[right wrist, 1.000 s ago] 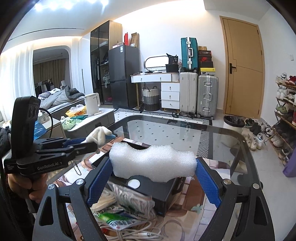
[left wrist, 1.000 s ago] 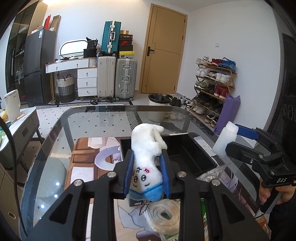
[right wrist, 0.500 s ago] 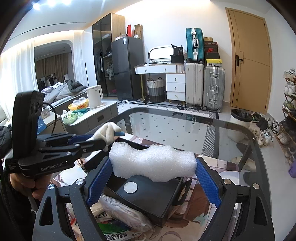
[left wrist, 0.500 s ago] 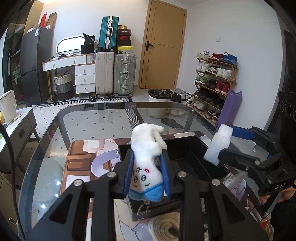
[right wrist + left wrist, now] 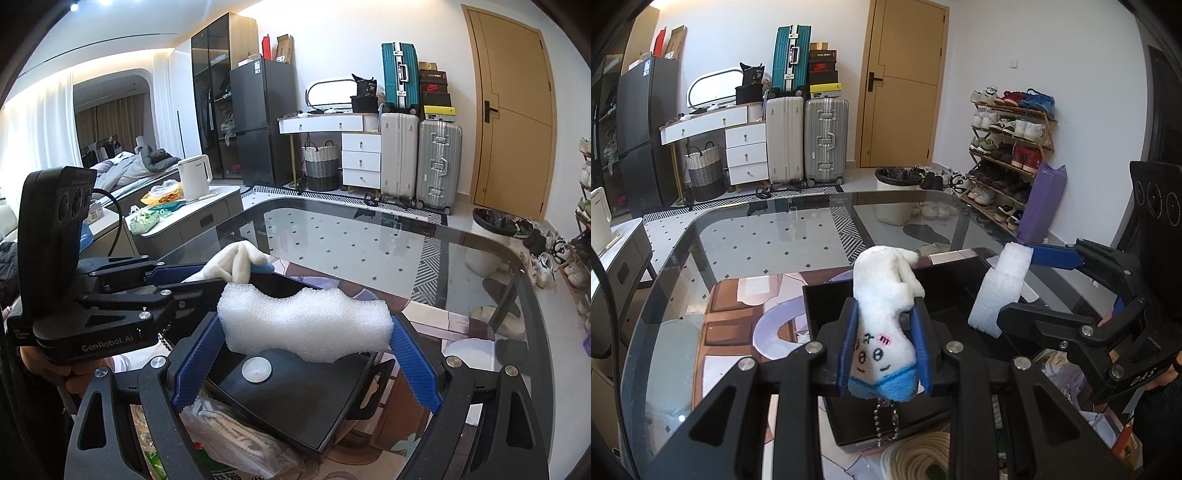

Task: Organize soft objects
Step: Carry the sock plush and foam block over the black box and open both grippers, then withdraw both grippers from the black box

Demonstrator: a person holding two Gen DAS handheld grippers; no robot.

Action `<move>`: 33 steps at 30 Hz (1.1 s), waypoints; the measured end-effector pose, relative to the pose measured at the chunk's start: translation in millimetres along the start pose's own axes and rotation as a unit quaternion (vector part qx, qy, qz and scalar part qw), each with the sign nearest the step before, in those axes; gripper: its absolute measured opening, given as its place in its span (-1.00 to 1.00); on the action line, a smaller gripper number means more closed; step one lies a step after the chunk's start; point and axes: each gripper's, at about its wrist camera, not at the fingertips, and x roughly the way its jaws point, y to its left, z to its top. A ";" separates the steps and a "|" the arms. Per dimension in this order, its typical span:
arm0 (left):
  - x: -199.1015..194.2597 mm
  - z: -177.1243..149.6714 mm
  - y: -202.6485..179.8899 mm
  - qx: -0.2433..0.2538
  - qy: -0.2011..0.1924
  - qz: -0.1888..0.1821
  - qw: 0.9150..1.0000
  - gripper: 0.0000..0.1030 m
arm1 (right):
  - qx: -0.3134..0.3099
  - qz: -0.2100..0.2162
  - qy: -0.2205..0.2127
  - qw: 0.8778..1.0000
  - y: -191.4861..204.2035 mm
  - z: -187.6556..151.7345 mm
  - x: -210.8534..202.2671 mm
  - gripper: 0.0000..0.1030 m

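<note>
1. 2 grippers in view, both loaded. Left gripper (image 5: pixel 884 345) is clenched on a white plush toy (image 5: pixel 884 295); blue pads press on both sides of its face end.
2. Plush toy hangs head toward the camera: stitched face and pink cheek mark visible, blue collar at the near end, white body sticking out past the fingertips. A ball chain (image 5: pixel 885 421) dangles from the collar.
3. Right gripper (image 5: pixel 306 341) has its jaws spread wide and grasps a white foam block (image 5: pixel 304 319) by its 2 ends; each blue pad touches an end face. Foam top edge is wavy, surface porous.
4. In the left wrist view the foam block (image 5: pixel 1001 288) appears end-on, to the right of the plush toy, above the right part of the bin.
5. Black bin (image 5: pixel 831 295) sits on the table beneath both grippers; both held items are above its opening, neither resting in it. A round silver disc (image 5: pixel 256 368) lies on a dark surface under the foam.
6. A person's hand (image 5: pixel 79 376) grips the left gripper handle, seen in the right wrist view.
7. Glass table (image 5: pixel 746 236) carries a printed mat (image 5: pixel 731 314) under the bin. Near edge: coiled cream rope (image 5: pixel 919 456) and a plastic bag (image 5: pixel 236 435) with contents.
8. Background: 2 upright suitcases (image 5: pixel 805 140), tan door (image 5: pixel 905 81), shoe rack (image 5: pixel 1008 147).
</note>
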 end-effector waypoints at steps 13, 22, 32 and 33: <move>0.2 0.9 -2.7 0.010 0.004 0.006 1.000 -0.07 | -0.004 -0.004 -0.007 1.000 -1.0 -2.1 -2.7 0.95; -25.6 -7.3 -1.3 -0.004 -0.019 0.018 1.000 1.00 | 0.036 -0.024 -0.018 0.999 -7.2 -19.7 -36.4 0.98; -55.2 -26.3 5.0 -0.017 -0.018 0.020 0.999 1.00 | 0.065 -0.036 -0.020 0.997 -0.7 -49.4 -72.5 0.98; -56.9 -28.8 4.2 -0.016 -0.016 0.022 1.000 1.00 | 0.066 -0.037 -0.019 0.997 0.8 -51.8 -74.6 0.98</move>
